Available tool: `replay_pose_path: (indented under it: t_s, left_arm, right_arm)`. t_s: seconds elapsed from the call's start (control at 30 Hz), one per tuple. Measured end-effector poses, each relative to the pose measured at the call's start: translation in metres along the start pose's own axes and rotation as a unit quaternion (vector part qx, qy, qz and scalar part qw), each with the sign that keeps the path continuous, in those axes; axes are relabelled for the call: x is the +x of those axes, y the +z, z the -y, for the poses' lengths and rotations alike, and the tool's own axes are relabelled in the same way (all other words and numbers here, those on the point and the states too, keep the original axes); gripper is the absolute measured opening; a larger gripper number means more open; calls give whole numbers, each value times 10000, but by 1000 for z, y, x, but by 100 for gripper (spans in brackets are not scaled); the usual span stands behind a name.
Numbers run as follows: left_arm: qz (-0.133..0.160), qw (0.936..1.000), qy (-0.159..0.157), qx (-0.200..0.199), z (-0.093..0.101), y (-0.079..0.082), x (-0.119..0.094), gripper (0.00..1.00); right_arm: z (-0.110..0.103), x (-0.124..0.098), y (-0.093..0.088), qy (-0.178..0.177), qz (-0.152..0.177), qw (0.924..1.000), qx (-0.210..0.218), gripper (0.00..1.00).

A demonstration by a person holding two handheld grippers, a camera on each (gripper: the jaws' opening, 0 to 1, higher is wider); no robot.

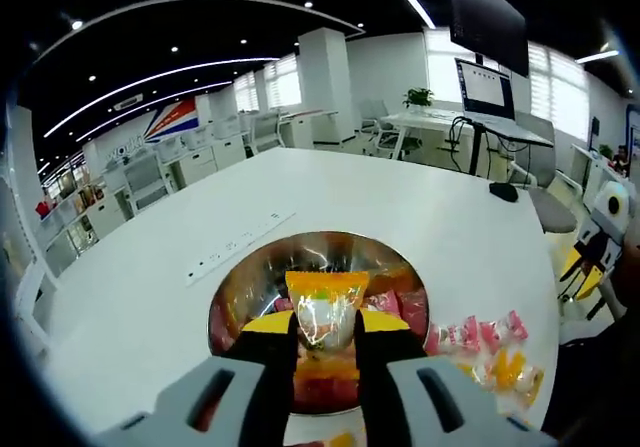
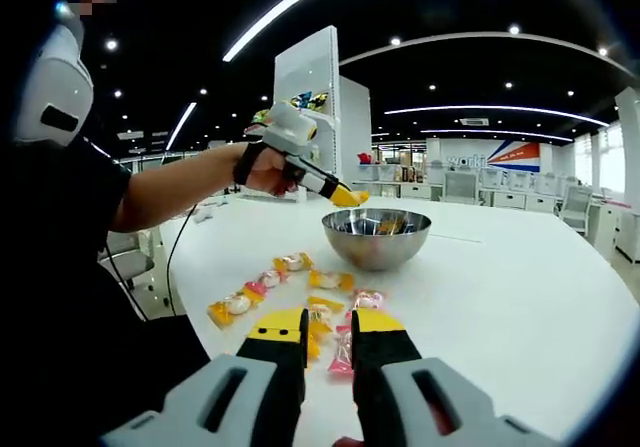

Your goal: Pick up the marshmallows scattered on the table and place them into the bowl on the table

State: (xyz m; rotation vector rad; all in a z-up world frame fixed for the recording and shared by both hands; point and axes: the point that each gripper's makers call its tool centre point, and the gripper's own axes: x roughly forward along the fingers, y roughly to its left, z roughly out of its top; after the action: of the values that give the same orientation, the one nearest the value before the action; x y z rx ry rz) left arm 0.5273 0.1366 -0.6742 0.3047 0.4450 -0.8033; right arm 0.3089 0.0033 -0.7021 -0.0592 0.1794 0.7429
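A steel bowl point(image 1: 240, 292) sits just beyond my left gripper point(image 1: 326, 319), with several wrapped marshmallows inside. That gripper is shut on an orange-wrapped marshmallow point(image 1: 325, 302), held over the bowl. In the right gripper view a hand holds the left gripper point(image 2: 350, 197) above the far left rim of the bowl point(image 2: 377, 239). Scattered marshmallows lie in front of the bowl: an orange one point(image 2: 292, 262), an orange and pink pair point(image 2: 238, 304), a pink one point(image 2: 367, 298). My right gripper point(image 2: 327, 329) hovers over the nearest ones, its jaws open a little with nothing held.
More pink and orange marshmallows point(image 1: 488, 345) lie on the white table point(image 1: 400, 197) to the right of the bowl. The person's arm and dark sleeve point(image 2: 130, 207) reach in from the left. Desks and chairs stand beyond the table.
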Motion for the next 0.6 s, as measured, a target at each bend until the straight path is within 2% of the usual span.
replay_pose_path:
  t_s: [0.23, 0.4, 0.5, 0.57, 0.6]
  left_arm:
    - [-49, 10000, -32, -34, -4, 2, 12, 24]
    - [-68, 10000, -18, -47, 2, -1, 10, 24]
    - [-71, 9999, 20, -71, -2, -2, 9, 25]
    - [-29, 9999, 124, -45, -7, -2, 7, 30]
    - [-1, 9998, 193, -62, -7, -1, 4, 38]
  right_arm:
    - [1, -3, -2, -36, 13, 10000, 34, 18]
    - [2, -4, -4, -36, 6, 10000, 71, 18]
    - [2, -3, -4, -34, 9, 10000, 76, 18]
    - [2, -3, -5, -23, 6, 10000, 80, 18]
    - [1, -3, -5, -19, 3, 10000, 76, 18]
